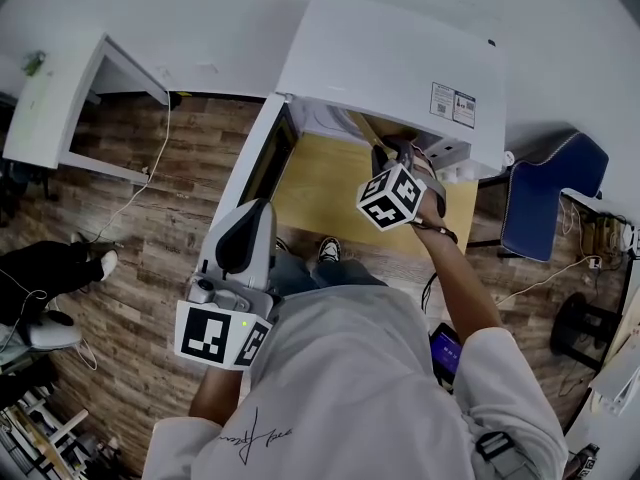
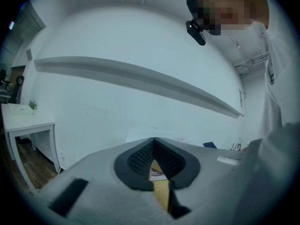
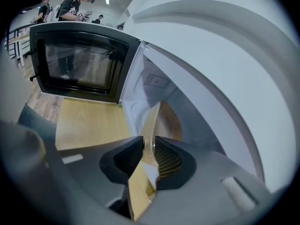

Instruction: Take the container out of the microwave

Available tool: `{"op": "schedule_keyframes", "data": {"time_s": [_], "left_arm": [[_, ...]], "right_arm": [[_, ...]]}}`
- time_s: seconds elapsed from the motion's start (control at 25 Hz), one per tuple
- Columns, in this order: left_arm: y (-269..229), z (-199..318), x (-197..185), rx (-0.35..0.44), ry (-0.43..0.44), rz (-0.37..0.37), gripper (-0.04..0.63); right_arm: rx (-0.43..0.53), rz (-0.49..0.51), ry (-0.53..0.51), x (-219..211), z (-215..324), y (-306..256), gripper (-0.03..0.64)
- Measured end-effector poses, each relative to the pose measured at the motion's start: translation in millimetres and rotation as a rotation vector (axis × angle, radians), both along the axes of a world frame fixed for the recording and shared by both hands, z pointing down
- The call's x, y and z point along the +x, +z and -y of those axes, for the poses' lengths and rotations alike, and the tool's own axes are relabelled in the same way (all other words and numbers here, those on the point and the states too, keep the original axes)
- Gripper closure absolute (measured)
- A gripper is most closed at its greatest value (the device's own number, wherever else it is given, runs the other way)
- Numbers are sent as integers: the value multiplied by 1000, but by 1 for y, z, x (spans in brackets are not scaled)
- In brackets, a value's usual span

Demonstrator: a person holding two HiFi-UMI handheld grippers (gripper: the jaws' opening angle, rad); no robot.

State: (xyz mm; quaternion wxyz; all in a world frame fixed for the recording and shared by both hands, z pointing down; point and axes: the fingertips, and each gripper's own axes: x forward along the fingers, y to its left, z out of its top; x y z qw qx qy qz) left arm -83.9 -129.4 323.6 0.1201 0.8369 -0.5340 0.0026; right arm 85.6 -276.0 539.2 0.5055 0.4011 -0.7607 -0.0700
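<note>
A white microwave (image 1: 400,58) stands on a wooden table (image 1: 320,183) with its door (image 1: 265,153) swung open to the left. My right gripper (image 1: 388,163) reaches into the opening. In the right gripper view, the right gripper (image 3: 149,142) is shut on the thin wall of a tan paper container (image 3: 159,121), which is tilted at the mouth of the cavity. The open door (image 3: 79,62) shows on the left there. My left gripper (image 1: 255,213) hangs back by the table's near left corner. In its own view the left gripper (image 2: 153,146) is shut with nothing in it.
A white desk (image 1: 50,98) stands at the far left and a blue chair (image 1: 545,198) to the right of the table. Someone's dark shoes (image 1: 90,258) are on the wood floor at left. People (image 3: 70,3) stand in the background beyond the door.
</note>
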Motion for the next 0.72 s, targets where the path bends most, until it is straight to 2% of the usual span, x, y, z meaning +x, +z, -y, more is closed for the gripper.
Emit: {"op": "schedule_keyframes", "data": {"time_s": [0.4,0.72], "left_arm": [[3,4,10,2,32,17,595],[5,1,11,-5,36,16,595]], "right_arm": [[-55,92,5,4,-20,-5,557],[-117,227,31,-4,-43,-17,557]]}}
